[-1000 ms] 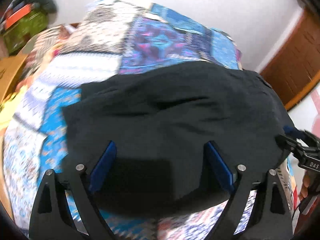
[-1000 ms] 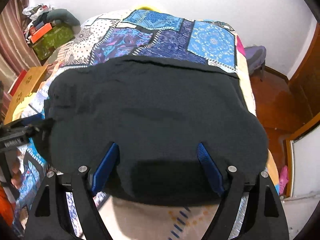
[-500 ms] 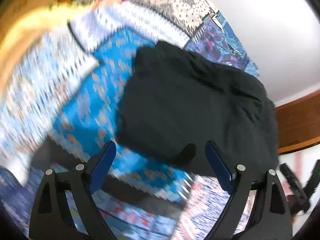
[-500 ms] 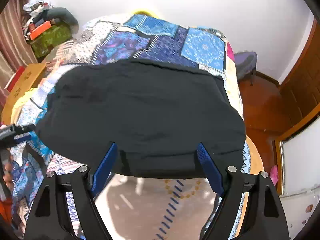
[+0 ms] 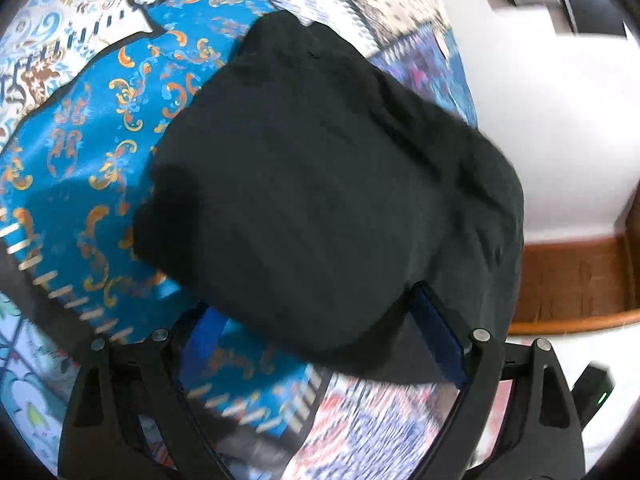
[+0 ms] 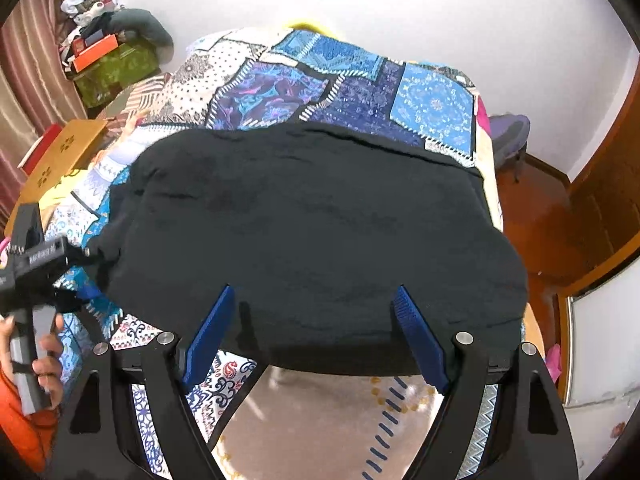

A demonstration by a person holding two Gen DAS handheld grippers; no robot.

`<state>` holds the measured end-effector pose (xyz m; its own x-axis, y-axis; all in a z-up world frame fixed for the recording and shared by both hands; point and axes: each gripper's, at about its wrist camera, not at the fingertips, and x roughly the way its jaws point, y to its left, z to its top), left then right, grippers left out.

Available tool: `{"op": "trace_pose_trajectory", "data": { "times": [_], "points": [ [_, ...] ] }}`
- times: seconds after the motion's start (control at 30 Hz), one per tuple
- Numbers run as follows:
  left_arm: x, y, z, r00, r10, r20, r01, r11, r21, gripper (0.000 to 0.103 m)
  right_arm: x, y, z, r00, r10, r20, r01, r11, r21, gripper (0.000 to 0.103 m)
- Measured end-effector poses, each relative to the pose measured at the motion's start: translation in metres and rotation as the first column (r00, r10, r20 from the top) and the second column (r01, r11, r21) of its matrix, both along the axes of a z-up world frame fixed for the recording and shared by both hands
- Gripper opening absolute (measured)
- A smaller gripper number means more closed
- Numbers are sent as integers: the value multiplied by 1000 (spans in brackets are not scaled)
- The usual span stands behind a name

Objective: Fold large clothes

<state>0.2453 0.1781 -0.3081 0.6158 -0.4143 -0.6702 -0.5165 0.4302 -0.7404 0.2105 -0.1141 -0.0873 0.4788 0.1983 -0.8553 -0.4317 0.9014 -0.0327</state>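
On the patchwork bed (image 6: 352, 80) the black garment (image 6: 312, 232) lies folded once, and I've rolled my left tongs (image 5: 320, 332) down to its side edge, both left and right tongs (image 6: 316, 336) gaping with nothing gripped, so I reckon the next fold goes crosswise.

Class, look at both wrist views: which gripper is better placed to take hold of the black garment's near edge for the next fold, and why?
Probably the right gripper: it is open, squarely facing the black garment, whose near hem lies between its fingers. The left gripper meets only a corner, at an angle.
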Motion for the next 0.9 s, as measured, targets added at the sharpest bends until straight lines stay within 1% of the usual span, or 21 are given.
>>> {"op": "trace_pose_trajectory", "data": {
  "times": [0.1, 0.17, 0.2, 0.23, 0.27, 0.3, 0.33, 0.37, 0.4, 0.43, 0.47, 0.5, 0.6, 0.7, 0.77, 0.8, 0.87, 0.9],
  "points": [
    [7, 5, -13, 997, 78, 4, -77, 995, -56, 90, 4, 1, -6, 1000, -6, -14, 6, 1000, -4, 79],
    [9, 7, -16, 993, 121, 14, -120, 991, -51, 90, 6, 1, -11, 1000, -11, -25, 11, 1000, -4, 79],
    [10, 8, -14, 991, 133, 20, -132, 991, -33, 89, 8, 1, -14, 999, -13, -32, 13, 1000, -4, 79],
    [15, 7, -11, 991, 134, 21, -134, 991, 0, 83, 9, 2, -16, 999, -14, -34, 14, 1000, -6, 79],
    [19, 4, -6, 991, 130, 17, -131, 989, 69, 77, 10, 2, -17, 999, -16, -34, 16, 1000, -10, 79],
    [21, 2, -2, 992, 123, 16, -124, 986, 112, 65, 10, 2, -18, 999, -16, -33, 16, 1000, -13, 79],
    [26, -3, 7, 995, 101, 20, -103, 977, 189, 54, 9, 2, -18, 999, -15, -31, 14, 1000, -15, 79],
    [29, -6, 14, 996, 87, 22, -90, 965, 247, 49, 8, 2, -18, 1000, -13, -28, 13, 1000, -16, 79],
    [30, -8, 23, 997, 74, 25, -78, 950, 303, 39, 7, 2, -18, 1000, -13, -26, 13, 1000, -19, 79],
    [32, -12, 30, 998, 59, 25, -64, 936, 346, 36, 7, 2, -17, 1000, -13, -24, 12, 1000, -20, 79],
    [33, -17, 41, 999, 48, 26, -54, 916, 397, 34, 7, 2, -16, 1000, -11, -28, 11, 1000, -17, 79],
    [32, -19, 49, 999, 43, 32, -53, 902, 428, 33, 6, 2, -14, 999, -11, -34, 11, 1000, -12, 79],
    [19, -22, 73, 997, 28, 75, -61, 874, 482, 30, 7, 2, -8, 999, -10, -45, 11, 1000, 16, 79],
    [9, -22, 110, 990, 5, 144, -87, 815, 572, 29, 3, 6, 4, 999, -3, -42, 5, 999, 52, 79],
    [3, -24, 144, 980, 1, 200, -131, 758, 639, 28, 2, 15, 11, 999, 18, -47, -15, 997, 79, 79],
    [-3, -23, 154, 977, -2, 215, -144, 739, 658, 28, 0, 22, 15, 999, 31, -43, -27, 995, 97, 79],
    [-13, -27, 186, 965, -17, 263, -185, 668, 721, 28, -3, 36, 17, 998, 54, -42, -49, 991, 121, 79],
    [-13, -27, 193, 961, -23, 274, -195, 645, 738, 28, -4, 46, 17, 996, 77, -50, -69, 988, 140, 79]
  ]
}}
